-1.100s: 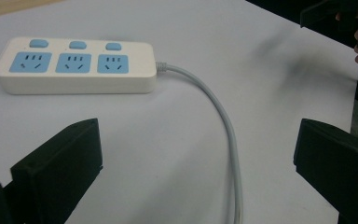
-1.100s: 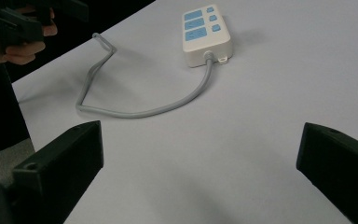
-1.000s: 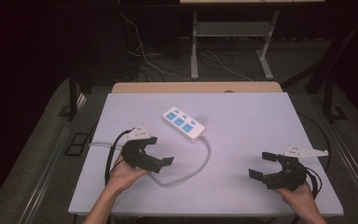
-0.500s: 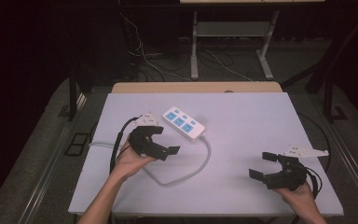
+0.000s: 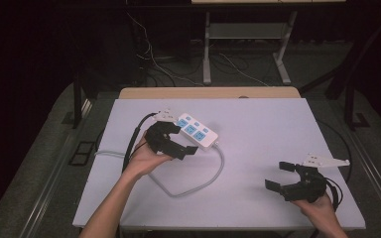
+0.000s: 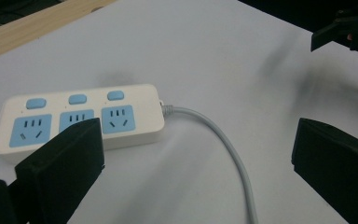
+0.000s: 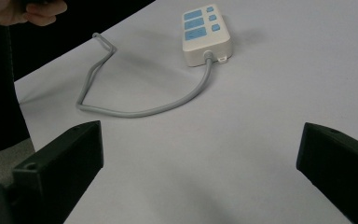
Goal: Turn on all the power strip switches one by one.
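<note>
The high view looks forward and down over the whole table [image 5: 258, 124] from the person's side. The left gripper view sits low and close to the power strip [image 6: 79, 116], facing the right edge. The right gripper view looks from the near right corner toward the same power strip [image 7: 205, 30] and its cable [image 7: 168, 105].

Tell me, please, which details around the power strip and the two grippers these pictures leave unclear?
- Power strip, high view: its near left corner sits behind the left gripper.
- Same strip, left gripper view: a black jaw covers the lower part of the middle socket.
- Grey cable: its far end and plug are cut off by the table edge, right gripper view.
- Right gripper, left gripper view: cropped by the frame corner.
</note>
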Demonstrator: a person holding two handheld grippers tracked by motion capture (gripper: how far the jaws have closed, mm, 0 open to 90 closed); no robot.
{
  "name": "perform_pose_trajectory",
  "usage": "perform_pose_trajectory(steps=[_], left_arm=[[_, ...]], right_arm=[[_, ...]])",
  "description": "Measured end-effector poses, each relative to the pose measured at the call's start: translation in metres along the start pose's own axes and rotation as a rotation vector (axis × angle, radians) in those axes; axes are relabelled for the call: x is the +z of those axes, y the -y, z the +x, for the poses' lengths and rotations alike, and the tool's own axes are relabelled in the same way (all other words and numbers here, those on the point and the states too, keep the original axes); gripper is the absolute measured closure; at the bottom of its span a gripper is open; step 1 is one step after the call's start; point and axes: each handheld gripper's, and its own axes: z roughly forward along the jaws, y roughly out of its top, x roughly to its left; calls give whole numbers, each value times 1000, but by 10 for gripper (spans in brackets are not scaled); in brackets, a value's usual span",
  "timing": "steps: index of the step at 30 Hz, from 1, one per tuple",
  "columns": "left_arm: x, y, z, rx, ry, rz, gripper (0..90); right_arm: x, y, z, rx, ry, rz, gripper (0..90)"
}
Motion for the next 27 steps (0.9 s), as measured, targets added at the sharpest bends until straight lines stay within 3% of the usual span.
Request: perform_pose_trajectory(steps=[27], left_arm=[[37, -48, 16, 31, 2, 79, 66]], right_arm=[[0, 0, -1, -2, -4, 1, 5]])
